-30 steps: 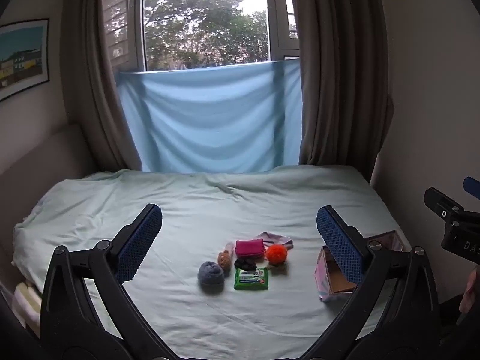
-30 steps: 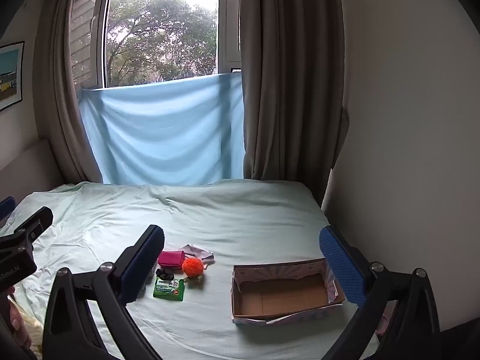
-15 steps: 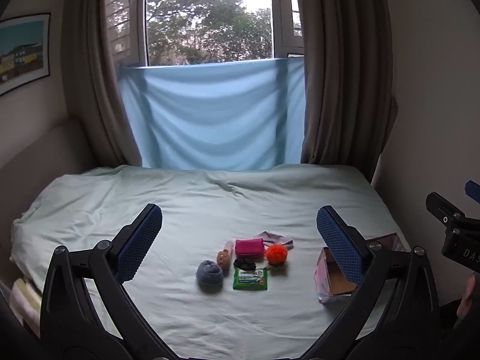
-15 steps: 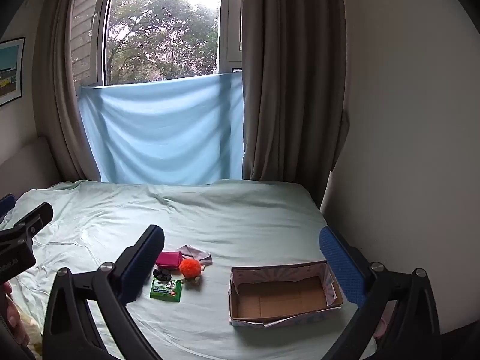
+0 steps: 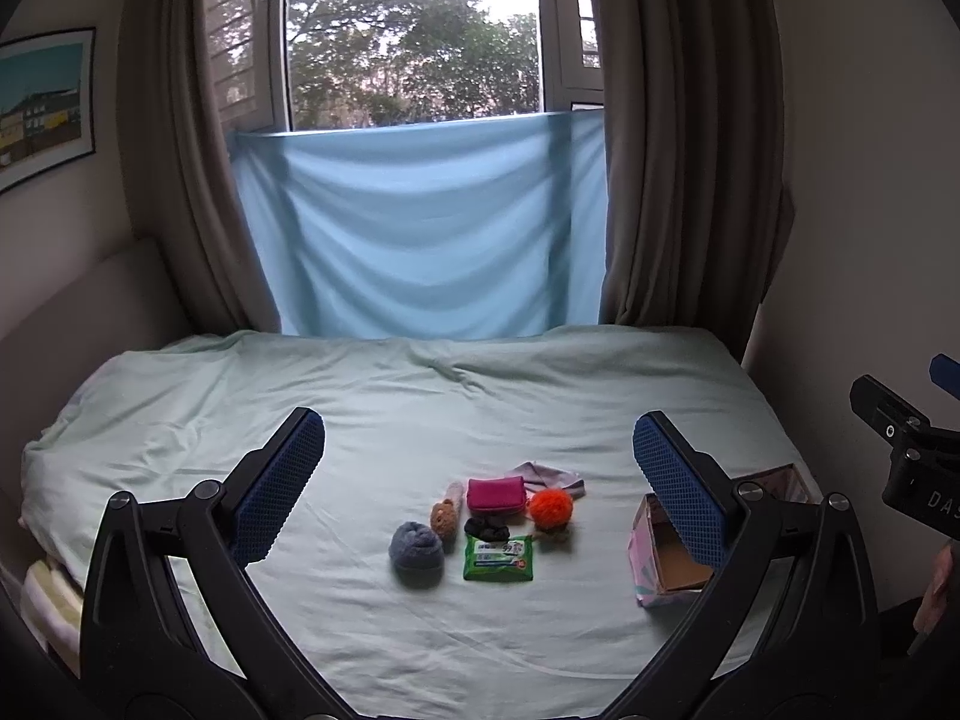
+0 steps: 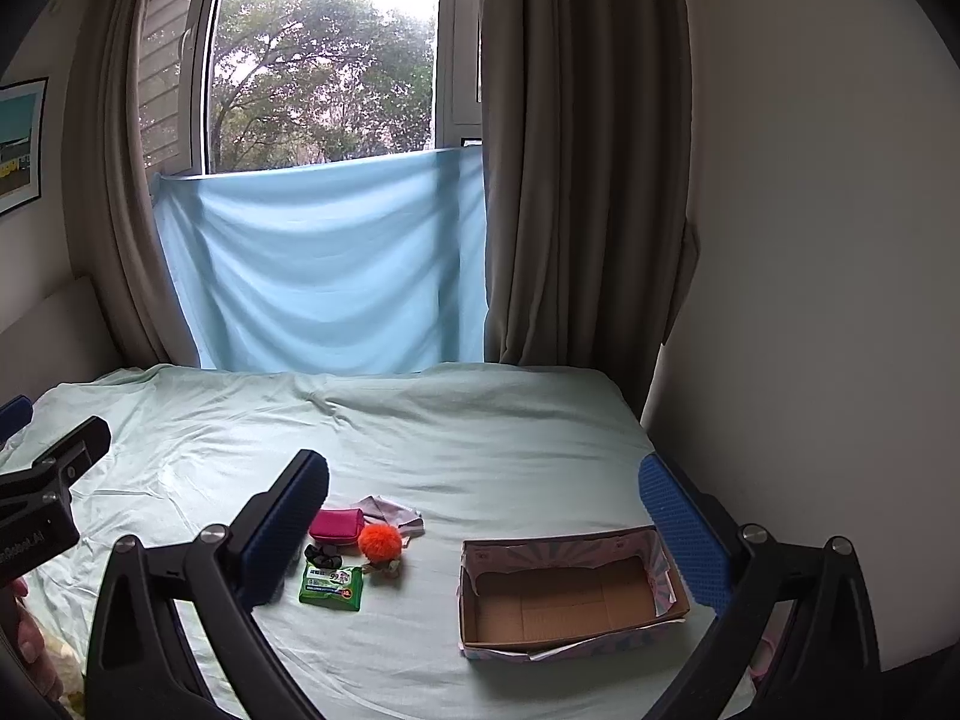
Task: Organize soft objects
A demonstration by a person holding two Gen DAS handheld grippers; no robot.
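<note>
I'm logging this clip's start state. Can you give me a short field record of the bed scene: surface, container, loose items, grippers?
surface: bed sheet, pale green
container: cardboard box, open, empty, right of the items
items: blue-grey bundle, green wipes pack, orange pompom, pink pouch, black hair tie, brown plush, pale cloth
left gripper: open, holding nothing
right gripper: open, holding nothing
</note>
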